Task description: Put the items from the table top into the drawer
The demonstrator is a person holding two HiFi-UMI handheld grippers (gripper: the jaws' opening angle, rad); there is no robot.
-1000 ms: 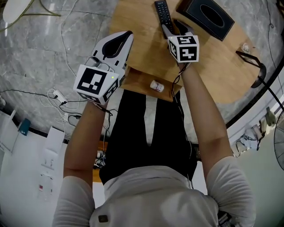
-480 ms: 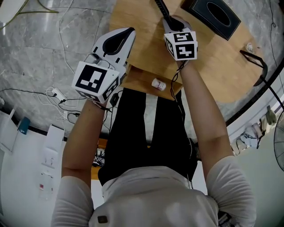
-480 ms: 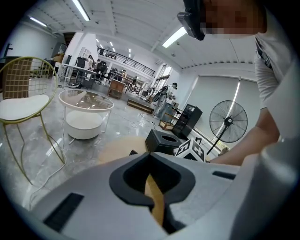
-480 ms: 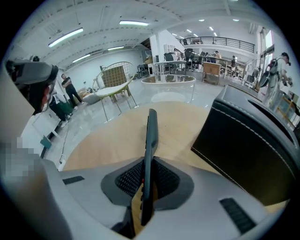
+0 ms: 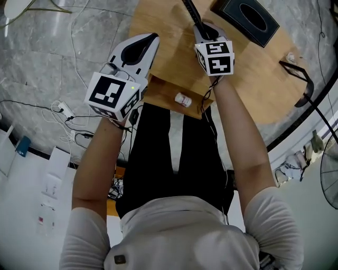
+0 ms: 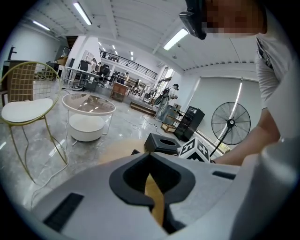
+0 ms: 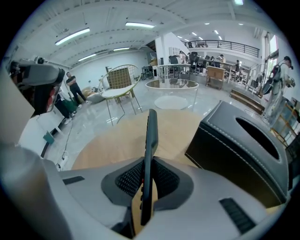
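Observation:
A black remote (image 5: 191, 11) lies at the far side of the round wooden table (image 5: 169, 50). My right gripper (image 5: 205, 32) is shut on its near end after its jaws have just been closing around it. In the right gripper view the remote (image 7: 150, 136) stands on edge between the ribbed pads (image 7: 165, 179) of my right gripper (image 7: 146, 176). My left gripper (image 5: 151, 39) hovers over the table's left edge, shut and empty; in its own view the left gripper (image 6: 151, 180) shows only a thin slit of table. The open drawer (image 5: 161, 90) below the near edge holds a small white bottle (image 5: 183, 99).
A black tissue box (image 5: 248, 18) (image 7: 239, 140) sits right of the remote. Glasses (image 5: 302, 80) and a small white item (image 5: 290, 57) lie at the table's right edge. Cables and a power strip (image 5: 66, 112) lie on the marble floor at left.
The right gripper's jaws, open around the remote's near end a second ago, have closed on it. The left gripper has stayed where it was.

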